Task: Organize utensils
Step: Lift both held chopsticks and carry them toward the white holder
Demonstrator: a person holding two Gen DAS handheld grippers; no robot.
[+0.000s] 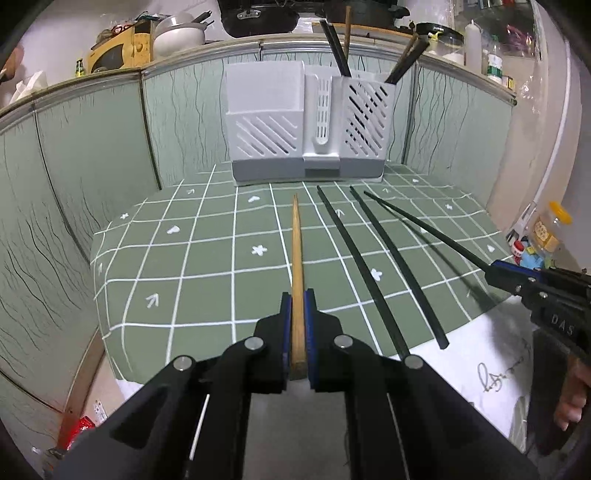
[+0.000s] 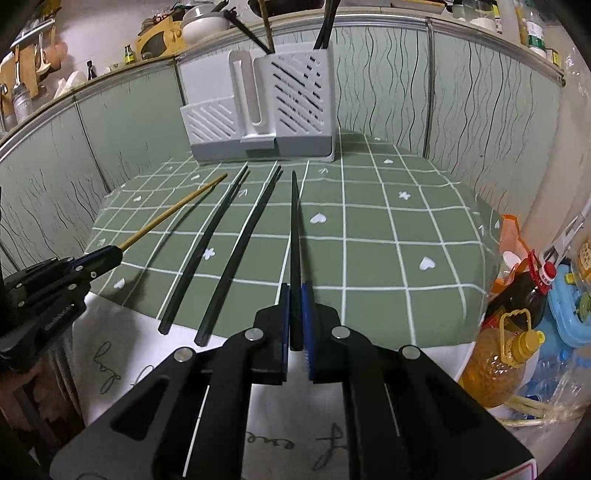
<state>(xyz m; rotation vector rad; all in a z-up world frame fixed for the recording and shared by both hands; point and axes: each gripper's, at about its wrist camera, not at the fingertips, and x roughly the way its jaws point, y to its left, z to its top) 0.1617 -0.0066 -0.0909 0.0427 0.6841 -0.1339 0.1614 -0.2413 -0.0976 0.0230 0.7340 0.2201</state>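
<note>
On green-checked surface [image 1: 207, 258]: two black chopsticks [image 1: 364, 273] loose; left fingers [image 1: 297, 328] clamp one wooden chopstick [image 1: 296, 251], right fingers [image 2: 295, 321] clamp one black chopstick [image 2: 294, 229]; caddy [image 1: 306, 122] at 12 o'clock.

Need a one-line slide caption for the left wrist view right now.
Left claw shut on a wooden chopstick aimed at the white utensil holder; two black chopsticks lie alongside.

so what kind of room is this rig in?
Most likely a home kitchen. A white utensil holder stands on a green checked tablecloth, pots and bowls line the ledge behind, and oil bottles sit beside the table.
</note>
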